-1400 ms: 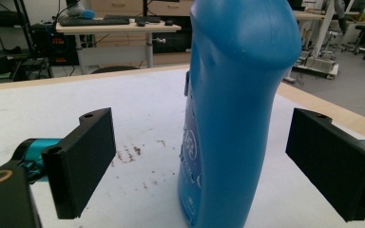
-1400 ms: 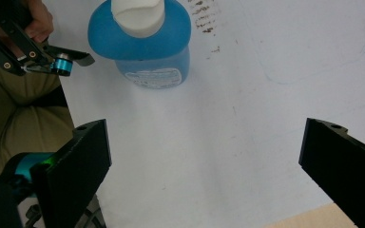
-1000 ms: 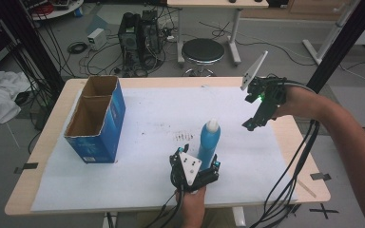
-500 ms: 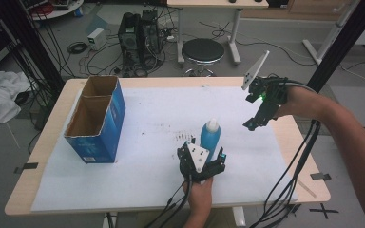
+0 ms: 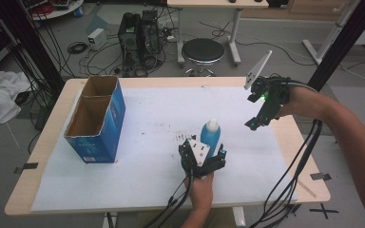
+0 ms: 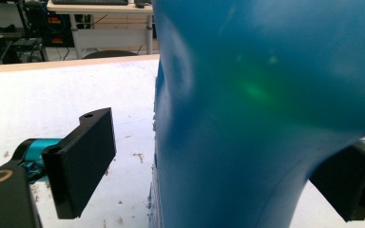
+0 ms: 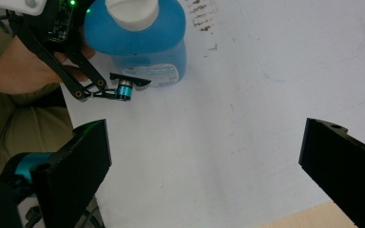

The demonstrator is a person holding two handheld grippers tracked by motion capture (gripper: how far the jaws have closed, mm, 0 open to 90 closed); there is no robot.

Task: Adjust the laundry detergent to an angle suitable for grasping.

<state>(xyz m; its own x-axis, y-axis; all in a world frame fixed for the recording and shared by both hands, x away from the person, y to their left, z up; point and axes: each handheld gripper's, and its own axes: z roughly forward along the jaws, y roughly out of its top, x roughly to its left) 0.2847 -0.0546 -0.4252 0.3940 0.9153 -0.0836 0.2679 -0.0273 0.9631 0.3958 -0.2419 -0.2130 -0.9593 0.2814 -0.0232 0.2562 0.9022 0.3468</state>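
Observation:
A blue bottle [image 5: 210,138] with a white cap stands upright on the white paper near the table's middle front. My left gripper [image 5: 204,156] sits low just behind it, open, one jaw on each side of the bottle's lower body. In the left gripper view the bottle [image 6: 256,109] stands between the jaws, and there is a clear gap to the left finger [image 6: 83,161]. My right gripper [image 5: 255,122] hangs open above the right side of the table, holding nothing. From the right gripper view I look down on the bottle [image 7: 138,33] and one left finger [image 7: 130,81] at its base.
An open blue cardboard box [image 5: 95,124] with two compartments stands at the table's left. White paper [image 5: 147,109] covers most of the tabletop. Cables trail off the front edge from both grippers. A stool [image 5: 202,50] and a computer [image 5: 140,33] stand beyond the far edge.
The bottle has gone from stretched out and leaning to standing upright. My left gripper has moved forward against its base. The right gripper has barely shifted.

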